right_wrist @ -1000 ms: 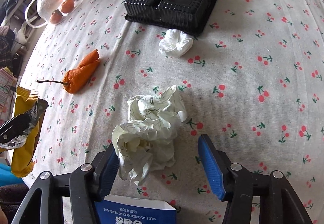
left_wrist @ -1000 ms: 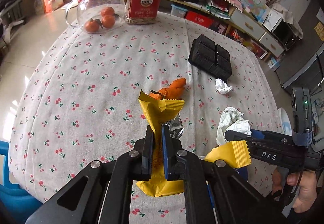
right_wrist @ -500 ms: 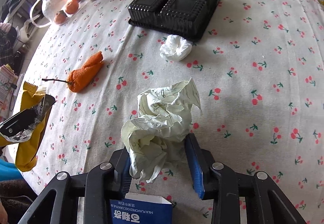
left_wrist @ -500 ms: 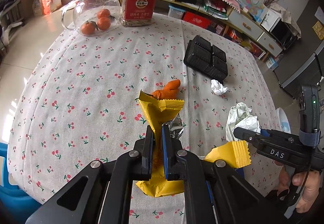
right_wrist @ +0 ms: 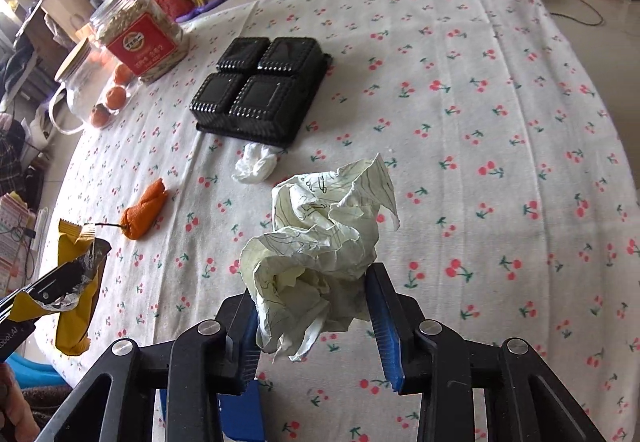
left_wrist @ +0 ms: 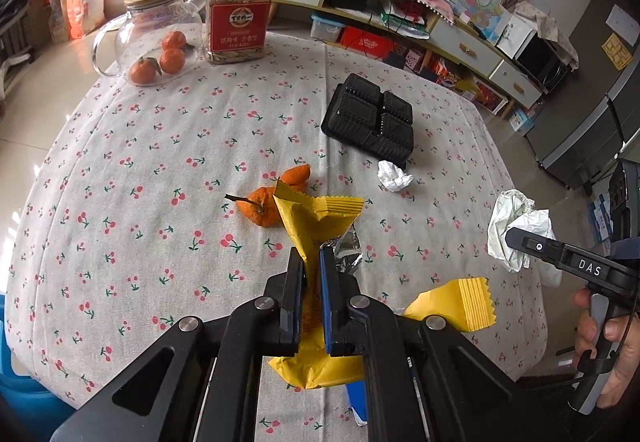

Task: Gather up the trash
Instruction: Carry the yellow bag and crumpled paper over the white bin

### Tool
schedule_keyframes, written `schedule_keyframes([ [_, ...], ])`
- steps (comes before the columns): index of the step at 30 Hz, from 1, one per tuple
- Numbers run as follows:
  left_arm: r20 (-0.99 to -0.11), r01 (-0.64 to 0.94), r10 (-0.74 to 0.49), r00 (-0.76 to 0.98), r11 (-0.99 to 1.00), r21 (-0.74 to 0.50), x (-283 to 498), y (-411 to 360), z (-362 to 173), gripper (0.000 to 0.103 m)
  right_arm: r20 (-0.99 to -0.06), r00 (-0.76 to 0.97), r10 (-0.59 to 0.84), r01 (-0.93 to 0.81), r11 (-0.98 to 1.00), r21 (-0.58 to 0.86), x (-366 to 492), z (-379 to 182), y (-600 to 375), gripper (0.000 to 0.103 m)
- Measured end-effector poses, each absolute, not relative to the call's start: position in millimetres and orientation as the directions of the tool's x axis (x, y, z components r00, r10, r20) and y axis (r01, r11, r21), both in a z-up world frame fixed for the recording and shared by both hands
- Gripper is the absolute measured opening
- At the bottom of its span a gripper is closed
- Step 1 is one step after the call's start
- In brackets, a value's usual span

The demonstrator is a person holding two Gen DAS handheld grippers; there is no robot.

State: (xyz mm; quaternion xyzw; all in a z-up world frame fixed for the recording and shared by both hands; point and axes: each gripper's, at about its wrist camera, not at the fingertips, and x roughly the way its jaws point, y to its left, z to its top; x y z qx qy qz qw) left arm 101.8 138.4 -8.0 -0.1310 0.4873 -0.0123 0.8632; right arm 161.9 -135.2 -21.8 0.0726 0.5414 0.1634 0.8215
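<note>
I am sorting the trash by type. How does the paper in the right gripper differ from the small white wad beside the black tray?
The crumpled paper is large, has drawn lines, and is held off the table by the right gripper. The white wad is smaller, plain, and lies on the tablecloth next to the black tray. Both are crumpled.

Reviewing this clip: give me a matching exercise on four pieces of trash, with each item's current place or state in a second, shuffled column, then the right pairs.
Column one:
1. yellow snack wrapper
2. crumpled lined paper
3. small white tissue ball
4. orange peel

Column two:
A. lying on the tablecloth right next to the black plastic tray
B. clamped in the left gripper
C. lying alone on the tablecloth, dark stem sticking out
D. held between the fingers of the right gripper

Pairs: 1-B, 2-D, 3-A, 4-C
</note>
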Motion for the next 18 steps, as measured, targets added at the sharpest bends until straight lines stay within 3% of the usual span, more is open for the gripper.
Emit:
schedule_keyframes([
  [18,-0.831,0.075,-0.242,0.500,0.969,-0.237,116.7,32.6,1.7,0.007,-0.847,0.465,0.255,0.040,0.951,0.308,136.3,-7.9,-297.0,0.042],
])
